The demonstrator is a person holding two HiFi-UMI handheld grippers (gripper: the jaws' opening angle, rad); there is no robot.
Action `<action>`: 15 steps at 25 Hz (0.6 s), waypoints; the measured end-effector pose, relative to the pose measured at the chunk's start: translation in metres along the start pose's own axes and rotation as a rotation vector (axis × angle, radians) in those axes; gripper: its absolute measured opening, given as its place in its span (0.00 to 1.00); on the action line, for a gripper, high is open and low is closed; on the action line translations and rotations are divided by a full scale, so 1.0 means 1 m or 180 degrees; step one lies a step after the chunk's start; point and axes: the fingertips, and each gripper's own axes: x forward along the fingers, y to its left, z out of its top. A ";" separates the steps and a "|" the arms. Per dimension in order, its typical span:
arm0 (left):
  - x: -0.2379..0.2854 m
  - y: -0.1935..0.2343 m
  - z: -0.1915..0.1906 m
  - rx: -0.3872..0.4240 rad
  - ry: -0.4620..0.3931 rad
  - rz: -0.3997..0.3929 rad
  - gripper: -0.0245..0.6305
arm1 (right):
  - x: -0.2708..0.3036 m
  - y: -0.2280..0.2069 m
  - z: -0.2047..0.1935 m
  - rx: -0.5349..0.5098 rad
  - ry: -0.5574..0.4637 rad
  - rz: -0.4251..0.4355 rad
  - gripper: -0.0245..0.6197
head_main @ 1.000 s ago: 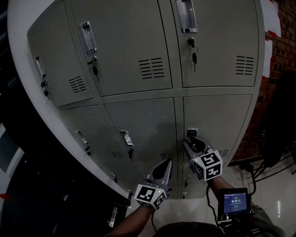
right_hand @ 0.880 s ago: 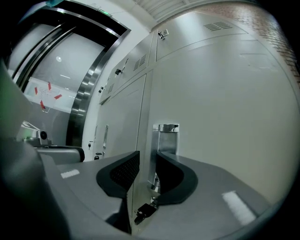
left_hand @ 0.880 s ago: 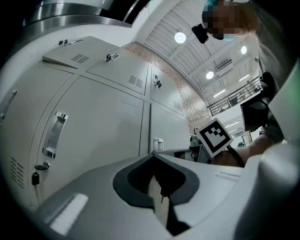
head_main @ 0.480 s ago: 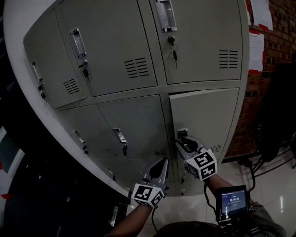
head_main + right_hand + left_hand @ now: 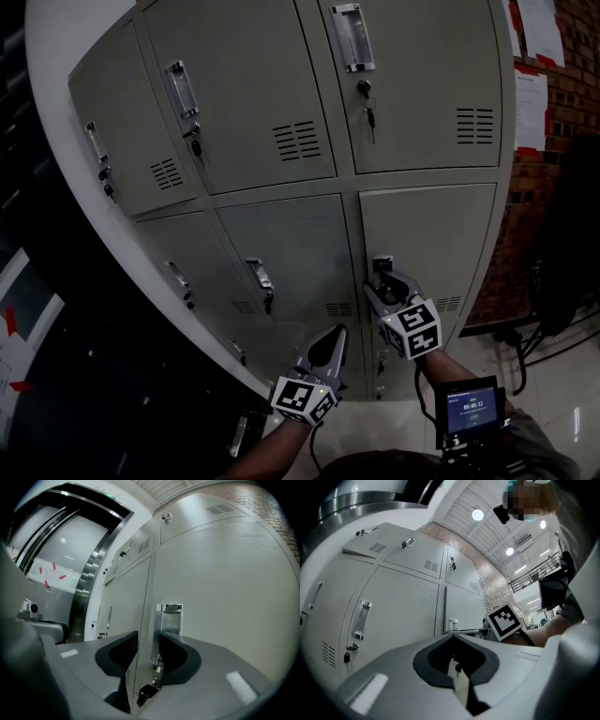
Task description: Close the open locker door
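The grey lower-right locker door (image 5: pixel 431 239) lies flush in its frame among the other lockers. Its steel recessed handle (image 5: pixel 382 265) (image 5: pixel 171 618) sits at the door's left edge, with a key (image 5: pixel 146 692) hanging below it. My right gripper (image 5: pixel 386 284) (image 5: pixel 149 638) is at that handle. Its jaws are opening and straddle the door's left edge and the handle's lower part, with the pads (image 5: pixel 123 652) not pressing on anything. My left gripper (image 5: pixel 334 336) (image 5: pixel 452 638) hangs lower left, tips together, pointing at the lockers and holding nothing.
Closed lockers with handles and hanging keys (image 5: pixel 368 112) fill the bank above and to the left. A brick wall (image 5: pixel 562 112) with pinned papers stands to the right. Cables (image 5: pixel 525 337) lie on the tiled floor below it. A small screen (image 5: pixel 472 411) is strapped at my right forearm.
Half a second ago the lower-right door stood slightly ajar; now it sits flush. My right gripper has stayed at the handle and its jaws have spread. The left gripper barely moved.
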 end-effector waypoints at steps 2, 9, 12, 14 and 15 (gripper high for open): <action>-0.001 0.001 -0.002 -0.0010 -0.0014 -0.0015 0.04 | 0.002 0.000 0.000 -0.0001 0.0003 0.0001 0.27; -0.002 0.003 0.005 -0.0031 0.0007 -0.0013 0.04 | 0.010 -0.001 -0.001 0.0001 -0.0006 -0.0006 0.35; -0.002 0.004 0.005 -0.0041 -0.0004 -0.0027 0.04 | 0.011 -0.002 -0.001 -0.0015 -0.0023 -0.0059 0.35; -0.002 0.006 0.005 -0.0048 -0.0012 -0.0035 0.04 | 0.011 -0.002 -0.001 -0.0027 -0.0037 -0.0077 0.36; -0.002 0.007 0.005 -0.0052 -0.0017 -0.0039 0.04 | 0.011 -0.002 -0.001 -0.0029 -0.0044 -0.0074 0.36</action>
